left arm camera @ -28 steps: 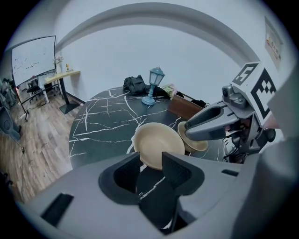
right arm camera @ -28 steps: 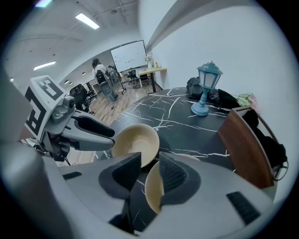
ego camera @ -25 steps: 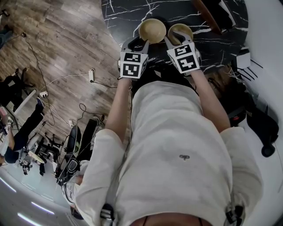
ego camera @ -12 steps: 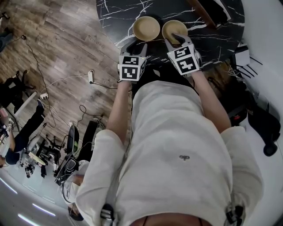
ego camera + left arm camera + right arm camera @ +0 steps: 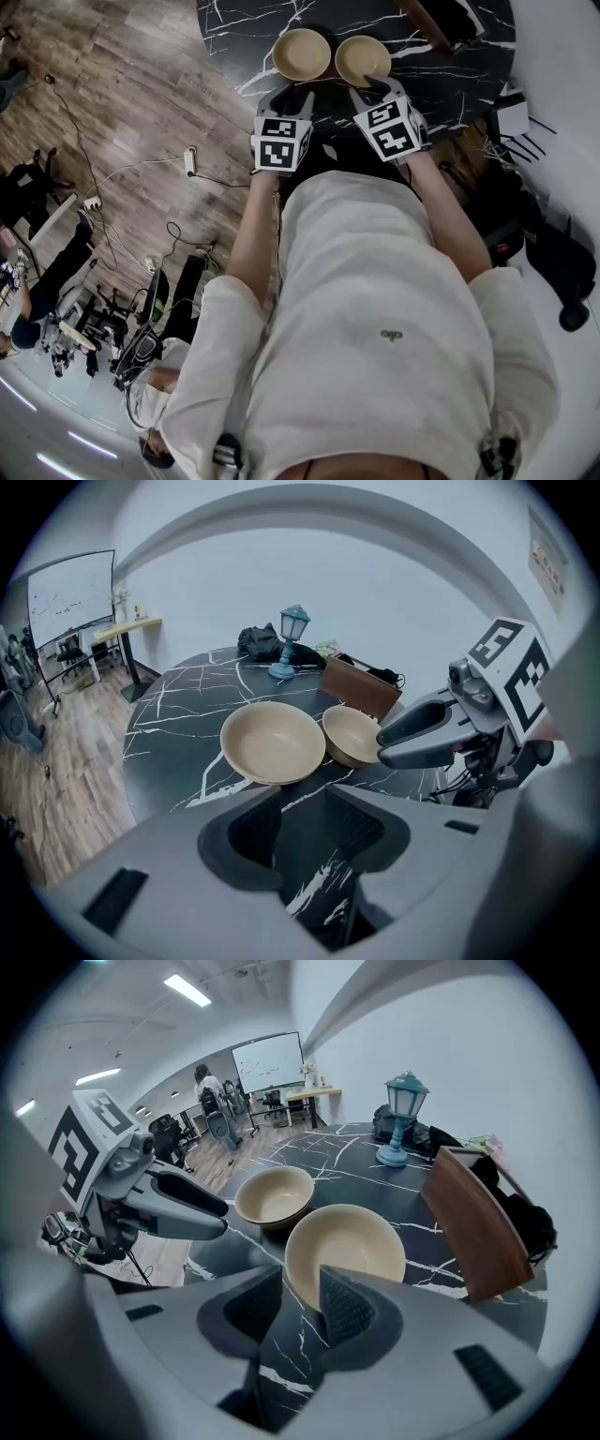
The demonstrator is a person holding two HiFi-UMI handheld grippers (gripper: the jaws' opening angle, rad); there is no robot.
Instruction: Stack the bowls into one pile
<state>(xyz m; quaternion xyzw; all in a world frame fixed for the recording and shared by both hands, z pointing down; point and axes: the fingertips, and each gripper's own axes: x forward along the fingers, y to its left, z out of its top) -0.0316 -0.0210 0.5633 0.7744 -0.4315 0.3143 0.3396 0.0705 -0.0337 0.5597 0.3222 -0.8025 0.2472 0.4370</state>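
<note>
At the table [image 5: 244, 28] edge my left gripper [image 5: 291, 92] gapes empty by the left bowl [image 5: 301, 53]; right gripper's [image 5: 375, 84] jaws, just opening, hold nothing.

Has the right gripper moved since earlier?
Yes. The right gripper drew back off the right bowl toward the person; its jaws have just been opening, gripping nothing.

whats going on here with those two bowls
A person holds a gripper in each hand at a black marble table. Two beige bowls sit side by side on it, unstacked. The left gripper faces the left bowl, the right gripper the right bowl. Both are empty and open; the right fingers have just been opening, nothing between them.
</note>
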